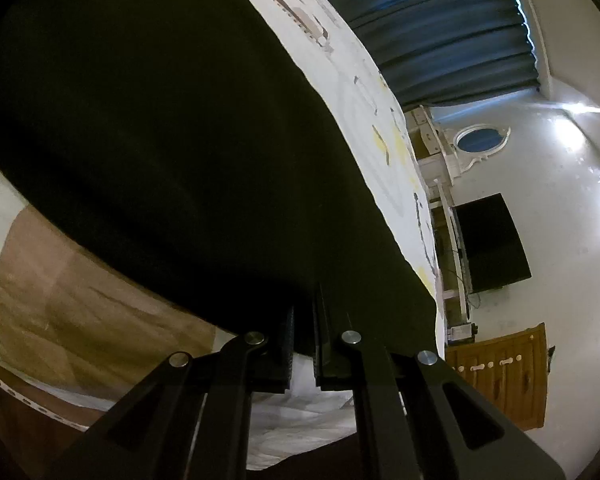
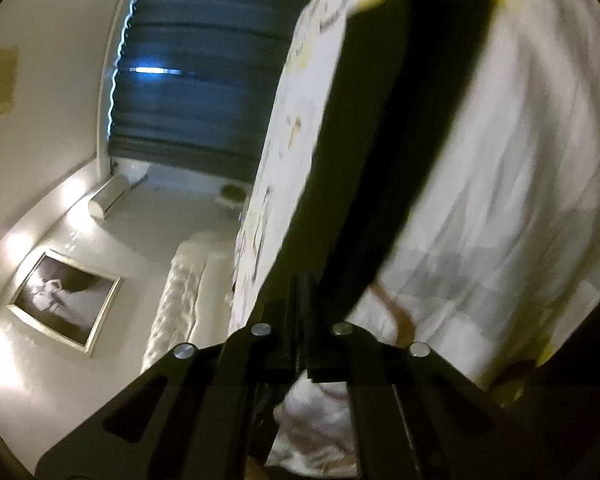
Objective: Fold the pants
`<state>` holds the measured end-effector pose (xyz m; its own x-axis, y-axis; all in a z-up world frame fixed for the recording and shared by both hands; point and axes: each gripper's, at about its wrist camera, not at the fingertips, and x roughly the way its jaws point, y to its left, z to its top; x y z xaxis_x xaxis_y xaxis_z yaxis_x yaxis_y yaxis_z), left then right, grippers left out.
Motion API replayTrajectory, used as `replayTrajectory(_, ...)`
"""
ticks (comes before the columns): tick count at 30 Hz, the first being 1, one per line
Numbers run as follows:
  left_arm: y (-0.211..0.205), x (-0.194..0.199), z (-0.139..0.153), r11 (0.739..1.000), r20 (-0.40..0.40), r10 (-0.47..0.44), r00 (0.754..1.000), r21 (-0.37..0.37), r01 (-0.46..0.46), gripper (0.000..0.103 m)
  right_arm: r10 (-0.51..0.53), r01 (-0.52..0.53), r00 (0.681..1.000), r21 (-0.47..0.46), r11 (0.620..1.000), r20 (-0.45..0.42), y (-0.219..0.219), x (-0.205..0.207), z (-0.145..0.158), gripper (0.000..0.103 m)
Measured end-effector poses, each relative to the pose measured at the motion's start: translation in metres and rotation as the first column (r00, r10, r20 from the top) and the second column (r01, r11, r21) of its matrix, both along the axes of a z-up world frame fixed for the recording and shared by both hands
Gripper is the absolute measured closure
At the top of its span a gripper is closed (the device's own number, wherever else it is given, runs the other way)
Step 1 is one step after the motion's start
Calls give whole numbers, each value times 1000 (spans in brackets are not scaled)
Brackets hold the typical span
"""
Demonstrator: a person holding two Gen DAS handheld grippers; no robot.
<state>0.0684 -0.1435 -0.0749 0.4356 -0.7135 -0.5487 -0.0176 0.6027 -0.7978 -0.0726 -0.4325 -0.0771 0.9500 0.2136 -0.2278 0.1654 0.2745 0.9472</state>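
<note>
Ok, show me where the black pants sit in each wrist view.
Left wrist: the black pants fill the upper left and centre, running down into the fingers.
Right wrist: a dark band from top centre down to the fingers.
Shared landmark: the blue curtain.

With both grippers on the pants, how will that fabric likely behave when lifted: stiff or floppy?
Likely floppy: the dark pants spread in a curved sheet from the left gripper. In the right view they trail as a long panel from the right gripper, so the unheld middle would probably sag. They look smooth, perhaps slippery.
</note>
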Motion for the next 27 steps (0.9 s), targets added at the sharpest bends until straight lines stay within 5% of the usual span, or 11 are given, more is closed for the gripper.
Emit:
replayTrajectory(2,2,-1,-2,1000,0,-2,1000,-2,2,96,-86,86,996,-11,996,-13,-20,-10,4,70)
replayTrajectory(3,2,-1,-2,1000,1,-2,1000,-1,2,96,-118,118,993,-15,993,-24,-28,-14,3,65)
replayTrajectory(12,3,-1,2,1000,4,-2,1000,4,2,96,-216,217,973,3,976,-85,-63,-16,-12,61)
replayTrajectory(15,4,-3,0,1000,6,-3,1000,5,3,96,-234,235,969,9,972,-77,-68,-7,-10,61)
replayTrajectory(16,5,-5,0,1000,5,-3,1000,4,3,96,-230,232,970,12,973,-75,-70,-3,-11,70)
replayTrajectory(17,5,-4,0,1000,5,-2,1000,4,2,96,-219,220,973,10,975,-75,-72,2,-14,97)
replayTrajectory(27,11,-14,2,1000,32,-11,999,24,10,96,-233,232,972,-16,973,-37,-59,-15,-3,97)
